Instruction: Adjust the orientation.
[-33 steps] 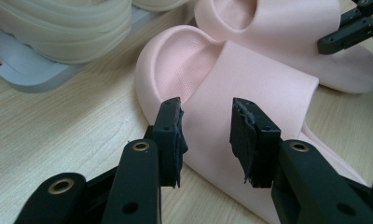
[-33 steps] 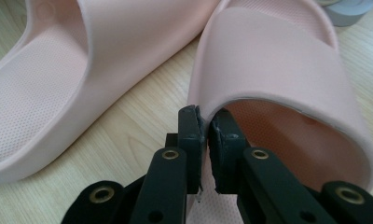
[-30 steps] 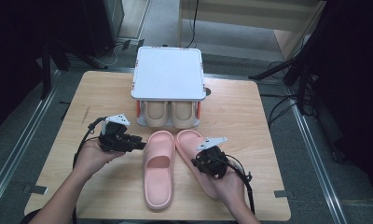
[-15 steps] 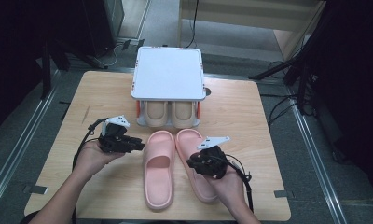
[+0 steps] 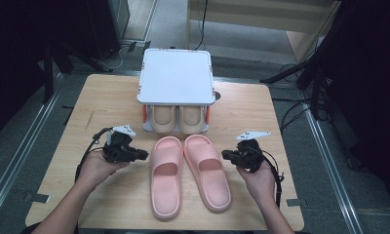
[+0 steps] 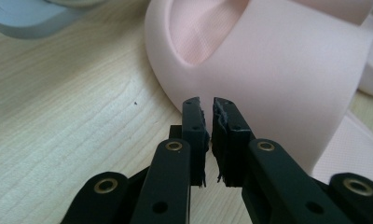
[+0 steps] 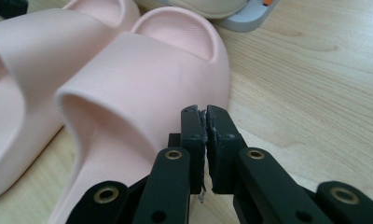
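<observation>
Two pink slippers lie side by side mid-table, toes toward the rack: the left pink slipper (image 5: 166, 178) (image 6: 278, 70) (image 7: 26, 51) and the right pink slipper (image 5: 207, 170) (image 7: 142, 74). My left gripper (image 5: 144, 155) (image 6: 209, 105) points at the left slipper's outer side, just short of its strap. Its jaws have just been closing, with nothing between them and only a thin slit left. My right gripper (image 5: 224, 155) (image 7: 203, 112) lies on the table beside the right slipper's outer edge. Its jaws have also just been closing and stand shut and empty.
A white-topped rack (image 5: 176, 80) stands at the table's far middle, with a pair of beige slippers (image 5: 163, 118) tucked under it. The wooden table (image 5: 105, 97) has bare room on both sides. A cable trails from each gripper.
My right hand has moved to the right, from over the right pink slipper to the table beside it. The left hand has stayed in place.
</observation>
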`<state>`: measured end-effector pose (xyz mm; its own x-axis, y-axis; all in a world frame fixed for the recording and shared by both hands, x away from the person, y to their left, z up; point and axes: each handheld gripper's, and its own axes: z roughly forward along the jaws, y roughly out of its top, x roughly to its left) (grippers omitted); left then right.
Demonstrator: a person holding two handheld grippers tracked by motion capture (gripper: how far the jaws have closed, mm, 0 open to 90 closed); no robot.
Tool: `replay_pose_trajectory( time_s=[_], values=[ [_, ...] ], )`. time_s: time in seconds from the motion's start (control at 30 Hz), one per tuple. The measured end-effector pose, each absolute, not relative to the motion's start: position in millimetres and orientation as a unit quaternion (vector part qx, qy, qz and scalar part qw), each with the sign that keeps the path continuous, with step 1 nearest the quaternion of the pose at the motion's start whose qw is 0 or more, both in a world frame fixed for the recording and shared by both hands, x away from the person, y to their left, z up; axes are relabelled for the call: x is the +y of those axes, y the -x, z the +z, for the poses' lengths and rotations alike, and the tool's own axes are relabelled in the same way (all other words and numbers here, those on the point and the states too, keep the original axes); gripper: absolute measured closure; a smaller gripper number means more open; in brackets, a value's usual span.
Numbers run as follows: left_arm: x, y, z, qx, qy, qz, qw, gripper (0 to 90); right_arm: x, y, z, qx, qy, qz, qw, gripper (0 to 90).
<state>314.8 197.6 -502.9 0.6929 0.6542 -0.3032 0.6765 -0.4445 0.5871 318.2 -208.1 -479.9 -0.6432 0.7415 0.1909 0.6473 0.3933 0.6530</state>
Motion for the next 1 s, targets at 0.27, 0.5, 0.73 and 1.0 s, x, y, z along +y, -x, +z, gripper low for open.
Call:
replay_pose_trajectory(
  time_s=[0.27,0.5,0.73,1.0],
  values=[
    [189,-314,-512,0.383,-0.862,-0.029,0.332,82.1,-192,-323,-492,0.859,-0.395,0.315,0.087,87.4],
    [184,-312,-511,0.377,-0.864,-0.030,0.333,82.5,-192,-322,-493,0.855,-0.400,0.319,0.084,88.8],
    [182,-311,-511,0.374,-0.863,-0.046,0.336,82.8,-191,-320,-493,0.852,-0.403,0.325,0.075,89.7],
    [174,-305,-512,0.358,-0.870,-0.052,0.336,82.7,-191,-317,-496,0.844,-0.409,0.342,0.050,90.0]
  ],
)
